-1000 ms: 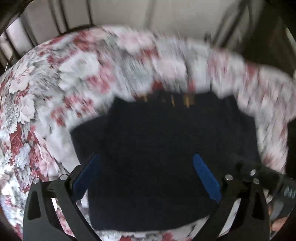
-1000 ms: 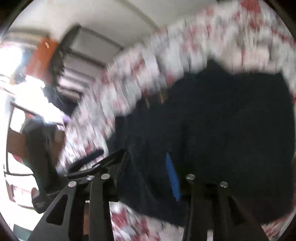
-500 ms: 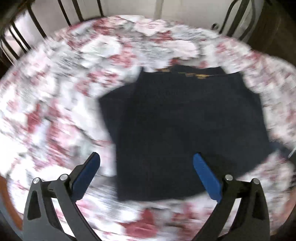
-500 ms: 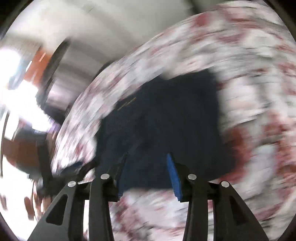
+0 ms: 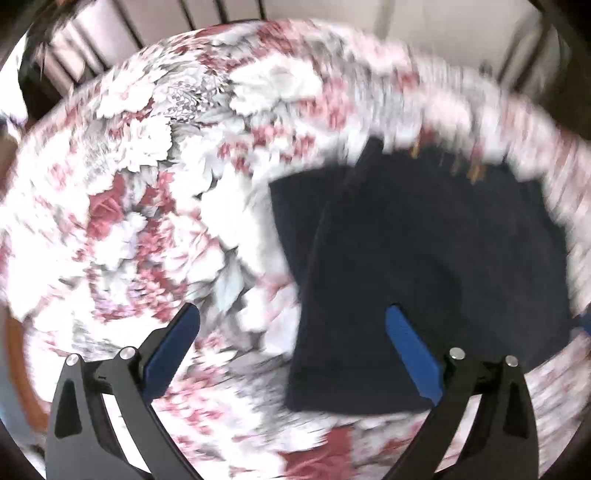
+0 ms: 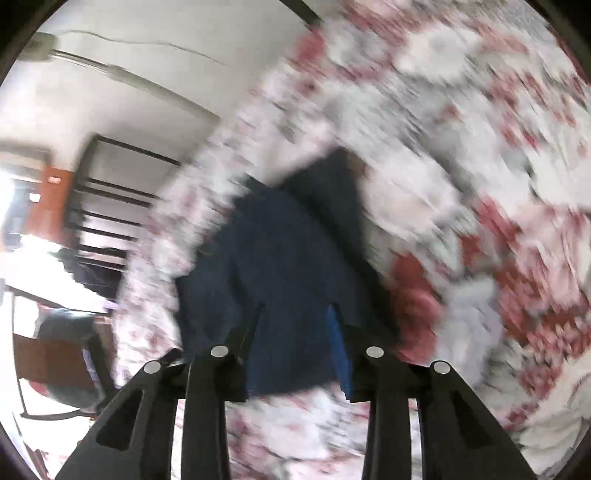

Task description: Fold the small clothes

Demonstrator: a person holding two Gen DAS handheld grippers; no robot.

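A dark navy small garment (image 5: 424, 266) lies flat and folded on the floral tablecloth (image 5: 147, 192), at the right of the left wrist view. My left gripper (image 5: 291, 332) is open and empty, above the garment's left edge. In the right wrist view the same garment (image 6: 288, 258) sits ahead of my right gripper (image 6: 295, 321), which is open and empty, with its fingers over the garment's near end. Both views are blurred by motion.
The round table's far edge (image 5: 332, 33) borders dark metal chair backs (image 5: 229, 11) and a pale wall. A dark shelf frame (image 6: 110, 206) and a chair (image 6: 55, 350) stand to the left in the right wrist view.
My left gripper has swung left, so the garment now sits at the right of its view. My right gripper has pulled back and turned; the garment looks smaller and farther.
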